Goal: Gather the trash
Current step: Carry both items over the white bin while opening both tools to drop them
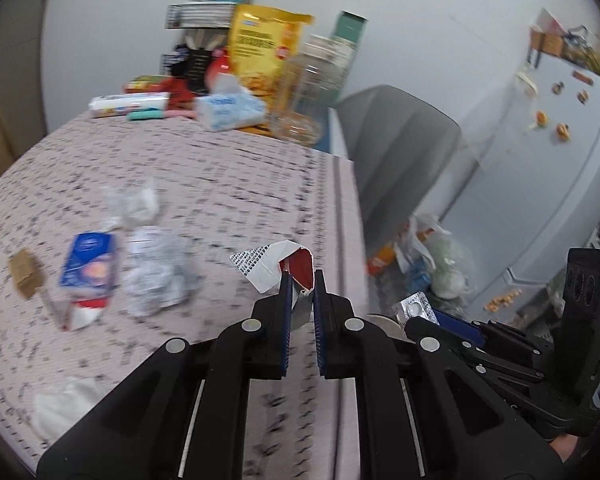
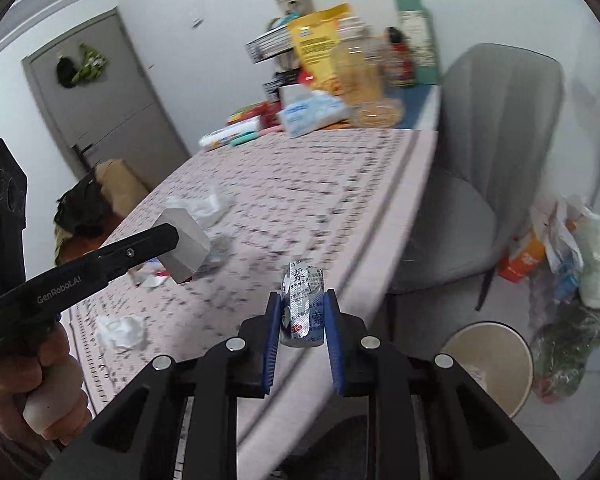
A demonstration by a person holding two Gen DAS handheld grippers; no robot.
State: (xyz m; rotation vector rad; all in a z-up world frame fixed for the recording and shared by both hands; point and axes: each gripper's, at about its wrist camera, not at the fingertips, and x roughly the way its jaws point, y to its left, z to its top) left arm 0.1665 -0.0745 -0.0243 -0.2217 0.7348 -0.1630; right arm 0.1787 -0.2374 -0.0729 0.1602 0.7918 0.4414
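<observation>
Left tool (image 1: 300, 280) grips a red-white folded carton (image 1: 296, 264), right tool (image 2: 303, 312) a foil blister pack (image 2: 303, 304); crumpled papers (image 1: 156, 276) litter the patterned counter (image 1: 240, 184), round bin (image 2: 496, 364) beyond its edge

Setting: a lived-in home, dining or kitchen area. Evidence follows — a table (image 2: 284, 184) under a pale patterned cloth, with a grey upholstered chair (image 2: 496, 128) drawn up to its far side. Household goods crowd the table's back edge: a tissue pack (image 1: 230, 110), a yellow snack bag (image 1: 266, 46), a clear jar (image 1: 306, 88). A refrigerator (image 1: 540, 184) carries food-shaped magnets. A grey interior door (image 2: 112, 92) has items hung on it — domestic, not commercial
</observation>
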